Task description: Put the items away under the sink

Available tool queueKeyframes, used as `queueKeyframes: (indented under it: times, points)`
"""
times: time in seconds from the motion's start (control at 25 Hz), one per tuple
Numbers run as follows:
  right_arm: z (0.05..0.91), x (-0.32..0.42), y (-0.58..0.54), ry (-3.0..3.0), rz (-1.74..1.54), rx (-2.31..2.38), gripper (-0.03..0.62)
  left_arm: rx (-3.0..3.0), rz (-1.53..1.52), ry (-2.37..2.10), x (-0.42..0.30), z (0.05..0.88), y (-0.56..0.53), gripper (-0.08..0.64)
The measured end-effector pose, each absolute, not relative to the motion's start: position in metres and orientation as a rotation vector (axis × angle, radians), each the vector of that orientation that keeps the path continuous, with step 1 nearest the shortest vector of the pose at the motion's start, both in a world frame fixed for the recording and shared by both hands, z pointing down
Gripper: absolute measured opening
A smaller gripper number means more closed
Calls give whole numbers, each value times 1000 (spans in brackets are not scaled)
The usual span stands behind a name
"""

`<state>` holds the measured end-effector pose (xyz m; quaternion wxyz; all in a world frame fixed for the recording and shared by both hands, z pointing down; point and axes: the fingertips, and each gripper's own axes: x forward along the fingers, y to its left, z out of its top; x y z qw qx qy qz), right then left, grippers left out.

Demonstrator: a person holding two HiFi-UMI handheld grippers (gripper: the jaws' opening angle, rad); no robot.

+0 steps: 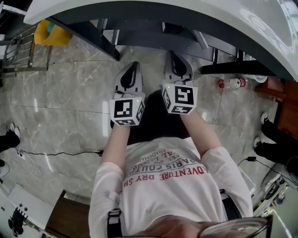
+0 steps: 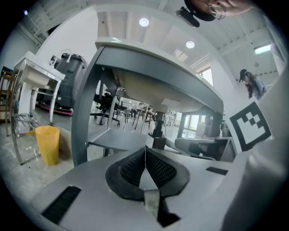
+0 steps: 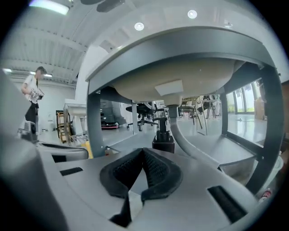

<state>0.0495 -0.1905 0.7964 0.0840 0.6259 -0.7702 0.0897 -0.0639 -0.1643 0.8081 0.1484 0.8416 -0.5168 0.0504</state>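
Below sink (image 1: 153, 11) front edge: left gripper (image 2: 145, 150), right gripper (image 3: 143, 152), both claws pressed together, empty. Bottle (image 1: 231, 83), apparently lying on floor (image 1: 70, 102) off right corner, well apart. Hazard: may roll if nudged by closed tips.

The right gripper (image 3: 143, 152) holds its black ribbed jaws pressed together, nothing between them, before the grey-framed sink (image 3: 180, 74), whose drain pipe (image 3: 163, 135) hangs just beyond, with a low shelf (image 3: 228, 149) at right and a person (image 3: 32, 97) far left.
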Motion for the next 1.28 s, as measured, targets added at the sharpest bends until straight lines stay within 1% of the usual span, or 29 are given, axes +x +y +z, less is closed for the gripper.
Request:
queueKeyframes:
  times: [0.12, 0.24, 0.48, 0.72, 0.88, 1.08, 1.28]
  points:
    - [763, 50, -179, -2346, 360, 1854, 25, 2485, 111, -1548, -60, 754, -169, 28]
    - [722, 52, -172, -2355, 379, 1845, 25, 2514, 87, -1514, -52, 706, -174, 28]
    - [637, 55, -161, -2322, 408, 1862, 25, 2504, 218, -1393, -48, 640, -160, 28]
    - [523, 67, -152, -2294, 426, 1910, 25, 2534, 237, -1333, -38, 533, -148, 28]
    - [449, 75, -148, -2298, 401, 1922, 25, 2573, 227, -1320, -24, 453, -149, 28]
    - [359, 94, -132, -2293, 333, 2012, 25, 2558, 218, -1328, -17, 374, -146, 28]
    - [294, 111, -118, -2293, 233, 2075, 25, 2610, 145, -1353, -13, 303, -139, 28]
